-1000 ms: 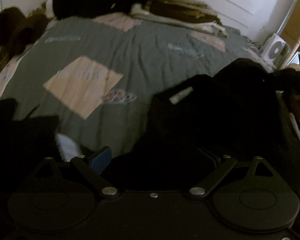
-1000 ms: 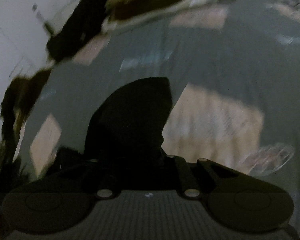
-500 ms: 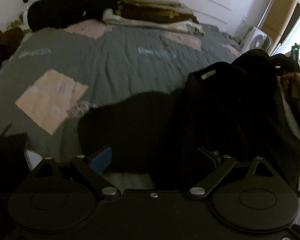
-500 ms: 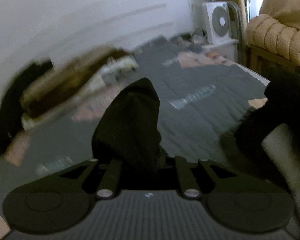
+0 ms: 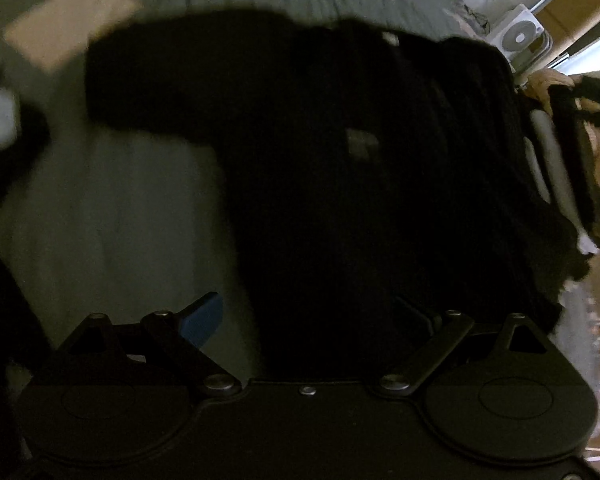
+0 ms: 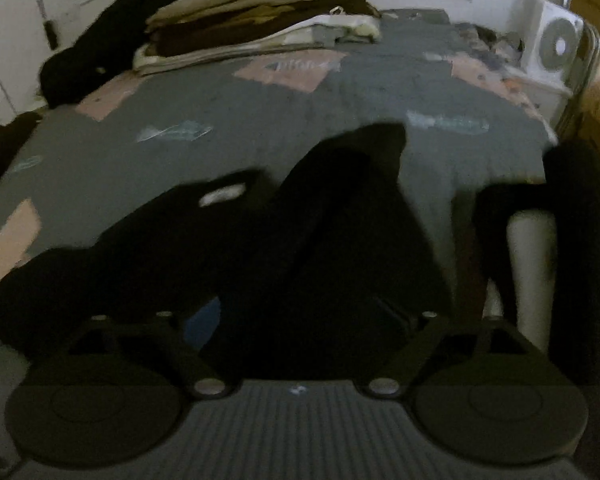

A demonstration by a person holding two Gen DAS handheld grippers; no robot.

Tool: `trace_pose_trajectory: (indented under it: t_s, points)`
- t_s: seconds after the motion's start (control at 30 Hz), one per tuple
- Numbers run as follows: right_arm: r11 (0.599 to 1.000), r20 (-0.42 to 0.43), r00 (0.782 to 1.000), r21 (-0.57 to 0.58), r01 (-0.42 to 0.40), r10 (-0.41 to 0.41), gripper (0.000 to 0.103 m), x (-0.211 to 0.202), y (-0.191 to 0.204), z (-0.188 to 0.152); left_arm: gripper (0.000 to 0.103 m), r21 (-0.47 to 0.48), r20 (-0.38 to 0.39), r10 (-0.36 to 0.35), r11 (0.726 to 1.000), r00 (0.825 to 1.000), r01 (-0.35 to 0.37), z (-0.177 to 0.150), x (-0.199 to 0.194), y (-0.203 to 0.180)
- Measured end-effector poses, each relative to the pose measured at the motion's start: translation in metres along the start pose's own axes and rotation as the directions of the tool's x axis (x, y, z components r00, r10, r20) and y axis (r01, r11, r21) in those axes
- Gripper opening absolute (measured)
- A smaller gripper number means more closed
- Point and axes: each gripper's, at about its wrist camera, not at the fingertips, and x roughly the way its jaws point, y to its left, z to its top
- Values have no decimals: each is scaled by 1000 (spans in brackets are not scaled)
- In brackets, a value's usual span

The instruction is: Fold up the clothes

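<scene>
A black garment [image 5: 340, 168] lies spread on the grey patchwork bed cover [image 5: 112, 220], with a white neck label [image 6: 222, 194] showing in the right wrist view. My left gripper [image 5: 308, 316] is open, its blue pad [image 5: 202, 320] visible at the left, and the black cloth lies between the wide jaws. My right gripper [image 6: 300, 320] is open too; the black garment [image 6: 340, 232] bunches up between its fingers and hides the tips.
A stack of folded clothes [image 6: 252, 28] and a black heap [image 6: 128, 28] lie at the far end of the bed cover [image 6: 260, 120]. A white fan [image 6: 556, 48] stands at the right, and also shows in the left wrist view [image 5: 520, 36]. More dark cloth [image 5: 8, 152] lies left.
The black garment has come down and spread flat on the bed. My right gripper has opened and swung to face the bed. My left gripper moved closer over the cloth.
</scene>
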Motion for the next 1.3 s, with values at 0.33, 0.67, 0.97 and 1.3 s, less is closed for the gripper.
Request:
trace_pose_trajectory:
  t_s: [0.33,0.67,0.97,1.3]
  points:
    - [988,-64,990,100,-117,123,85,-72,55,-132,91,-31,-51,-18,999,999,17,-52,-10,-18]
    - [957,31,987,244,-158,155,85,-121,74,-197,91,-109,-118,12,994,993,-25,-106,36,-24]
    - [947,40,988,281,-157,152,86,-128,77,-214,87,-91,-92,-21,996,996,13,-108,71,-33]
    - [935,48,985,308,-175,168,86,-129,76,-224,4,-29,-36,-33,999,999,32,-98,44,-18]
